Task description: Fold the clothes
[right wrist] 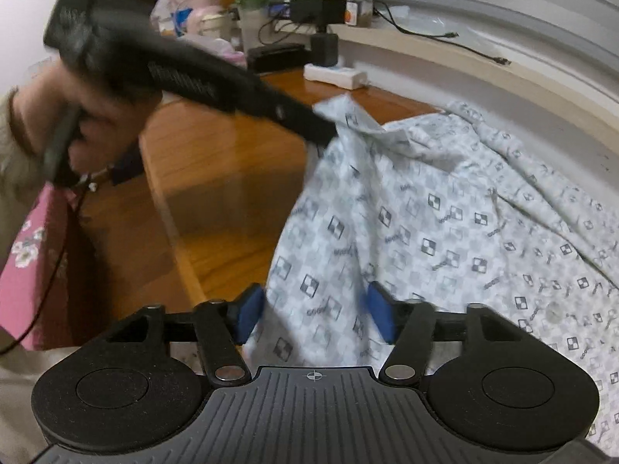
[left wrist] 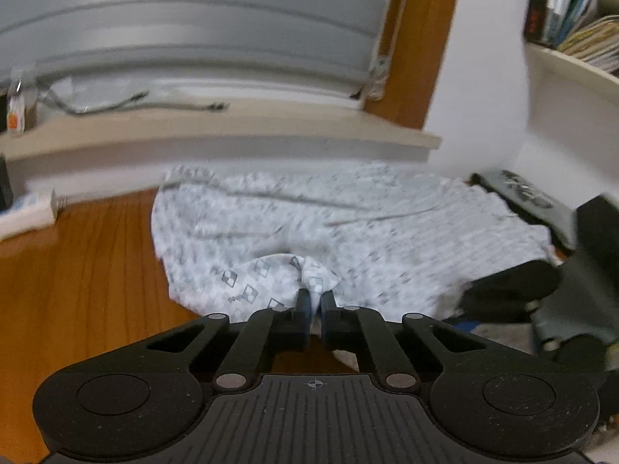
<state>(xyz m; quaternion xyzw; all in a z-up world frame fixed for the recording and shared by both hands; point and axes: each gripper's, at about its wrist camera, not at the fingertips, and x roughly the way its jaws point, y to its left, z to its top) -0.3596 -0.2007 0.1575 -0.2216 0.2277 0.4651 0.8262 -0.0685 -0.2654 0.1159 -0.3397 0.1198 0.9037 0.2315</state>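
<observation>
The shirt [right wrist: 445, 224], pale with a checked-square print, lies crumpled on the wooden worktop [right wrist: 216, 178]; its long axis runs from the left gripper [left wrist: 313, 305] across to the right gripper [right wrist: 315, 309]. One corner is lifted off the wood. Beyond the cloth runs a ledge [left wrist: 232, 131] with a cable [right wrist: 456, 44]; a white power strip [right wrist: 334, 74] lies beyond and left of the right gripper. The left gripper's jaws are clamped together on a bunched fold. The right gripper's blue pads [right wrist: 247, 311] stand apart, cloth between them but not pinched.
</observation>
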